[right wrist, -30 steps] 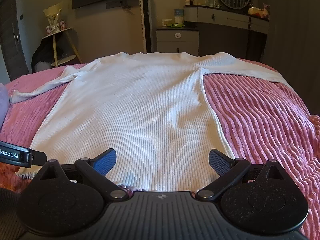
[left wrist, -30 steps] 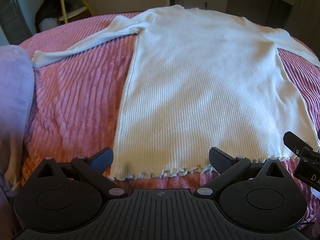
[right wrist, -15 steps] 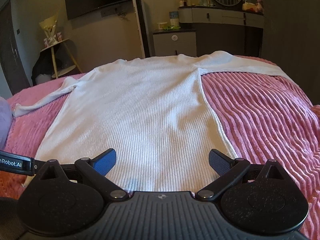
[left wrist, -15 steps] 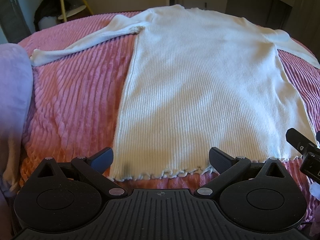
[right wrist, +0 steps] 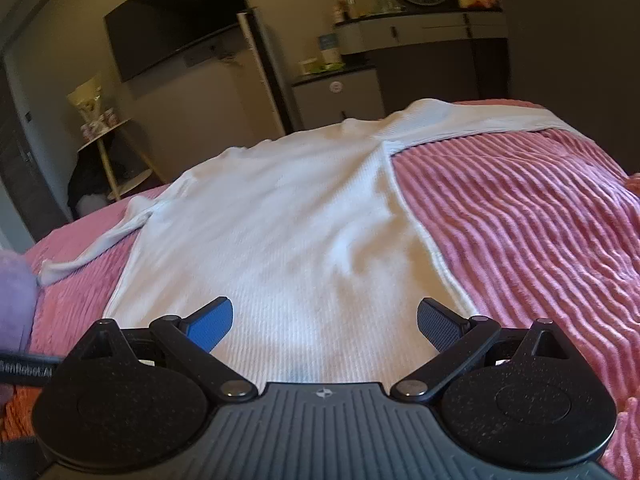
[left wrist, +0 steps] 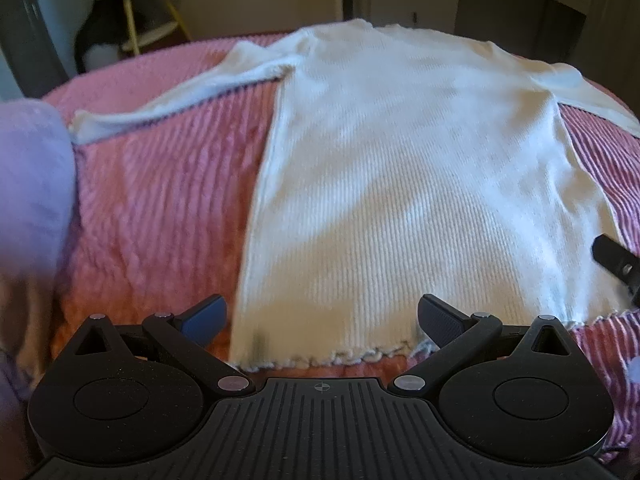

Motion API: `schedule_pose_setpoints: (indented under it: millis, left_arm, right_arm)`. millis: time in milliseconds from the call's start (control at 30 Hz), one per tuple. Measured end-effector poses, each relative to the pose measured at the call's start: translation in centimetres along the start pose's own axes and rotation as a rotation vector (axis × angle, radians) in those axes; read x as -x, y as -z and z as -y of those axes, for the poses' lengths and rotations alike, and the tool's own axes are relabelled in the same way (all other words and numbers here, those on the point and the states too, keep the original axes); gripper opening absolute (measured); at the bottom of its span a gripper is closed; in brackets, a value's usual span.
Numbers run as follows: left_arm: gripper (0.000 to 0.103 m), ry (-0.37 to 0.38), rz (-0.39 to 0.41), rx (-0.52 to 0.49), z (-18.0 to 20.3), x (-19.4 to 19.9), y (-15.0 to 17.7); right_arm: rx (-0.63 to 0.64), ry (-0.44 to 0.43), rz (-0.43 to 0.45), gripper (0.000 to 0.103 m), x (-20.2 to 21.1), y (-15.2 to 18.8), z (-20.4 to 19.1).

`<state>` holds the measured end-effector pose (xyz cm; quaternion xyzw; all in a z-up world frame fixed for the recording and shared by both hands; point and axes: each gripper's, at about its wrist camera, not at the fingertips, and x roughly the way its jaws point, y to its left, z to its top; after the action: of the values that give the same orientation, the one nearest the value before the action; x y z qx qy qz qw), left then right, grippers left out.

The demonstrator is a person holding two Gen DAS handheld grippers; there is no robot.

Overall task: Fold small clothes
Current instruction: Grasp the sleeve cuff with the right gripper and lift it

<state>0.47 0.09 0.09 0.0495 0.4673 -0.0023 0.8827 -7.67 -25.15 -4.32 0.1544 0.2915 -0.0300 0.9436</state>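
A white ribbed long-sleeved top [left wrist: 400,168] lies flat on a pink ribbed bedspread [left wrist: 168,208], hem towards me, both sleeves spread out sideways. It also shows in the right wrist view [right wrist: 304,240]. My left gripper [left wrist: 320,316] is open and empty, just above the left part of the frilled hem [left wrist: 320,356]. My right gripper [right wrist: 324,320] is open and empty over the right part of the hem; its tip shows in the left wrist view [left wrist: 616,262]. The hem is hidden under the gripper body in the right wrist view.
A lilac cloth [left wrist: 28,184] lies at the bed's left edge. Beyond the bed stand a small side table [right wrist: 108,148], a dark dresser with a round mirror [right wrist: 424,48] and a wall television [right wrist: 176,16]. Bare bedspread [right wrist: 520,232] lies right of the top.
The right gripper has tilted and rolled, so more of the room and less of the near hem shows. The left gripper has shifted only slightly. Both stay open.
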Motion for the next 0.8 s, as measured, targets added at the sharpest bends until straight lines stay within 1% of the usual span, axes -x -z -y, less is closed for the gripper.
schedule_pose_setpoints:
  millis: [67,100,233,267,333,367,433,467,500,533,600,700,733,800]
  left_arm:
    - [0.103,-0.024,0.032,-0.019,0.6,0.5,-0.5]
    - [0.103,-0.025,0.049,-0.020,0.7,0.7,-1.0]
    - [0.103,0.011,0.091,-0.003,1.7,0.6,-4.0]
    - [0.103,0.013,0.103,0.003,2.1,0.4,-4.9]
    - [0.103,0.005,0.133,0.020,2.7,-0.4,-6.5]
    - [0.103,0.003,0.145,0.029,3.1,-1.0,-7.3]
    - [0.103,-0.010,0.159,0.058,3.9,-2.8,-8.6]
    - [0.103,-0.020,0.167,0.079,4.2,-4.0,-9.2]
    - [0.103,-0.031,0.172,0.092,4.4,-5.1,-9.5]
    - [0.103,-0.048,0.170,0.106,4.5,-6.3,-9.6]
    - [0.103,-0.100,0.167,0.117,4.5,-8.4,-9.4]
    - [0.103,-0.173,0.164,0.107,4.2,-10.7,-9.3]
    - [0.103,-0.193,0.161,0.122,4.0,-11.2,-9.3]
    - [0.103,-0.202,0.192,0.167,3.2,-11.4,-9.2]
  right_arm:
    - [-0.035,-0.014,-0.008,0.099,0.0,-0.8,0.5]
    - [-0.057,-0.025,-0.004,0.099,0.1,-1.4,0.9]
    - [-0.166,-0.073,0.071,0.097,0.5,-4.1,3.4]
    - [-0.202,-0.079,0.090,0.095,0.3,-5.1,4.4]
    - [-0.268,-0.073,0.115,0.087,-0.3,-6.9,6.4]
    - [-0.303,-0.060,0.131,0.085,-0.7,-7.9,7.7]
    - [-0.361,-0.020,0.162,0.072,-1.8,-9.6,10.2]
    - [-0.380,0.011,0.164,0.067,-2.6,-10.5,11.6]
    - [-0.393,0.041,0.160,0.053,-3.3,-11.2,12.6]
    - [-0.409,0.081,0.153,0.045,-4.4,-12.1,13.8]
    - [-0.455,0.145,0.136,0.038,-6.4,-13.9,16.5]
    - [-0.564,0.192,0.126,0.039,-9.2,-15.9,20.5]
    - [-0.602,0.207,0.130,0.039,-10.3,-16.6,22.0]
    - [-0.648,0.239,0.145,0.040,-12.4,-17.9,24.1]
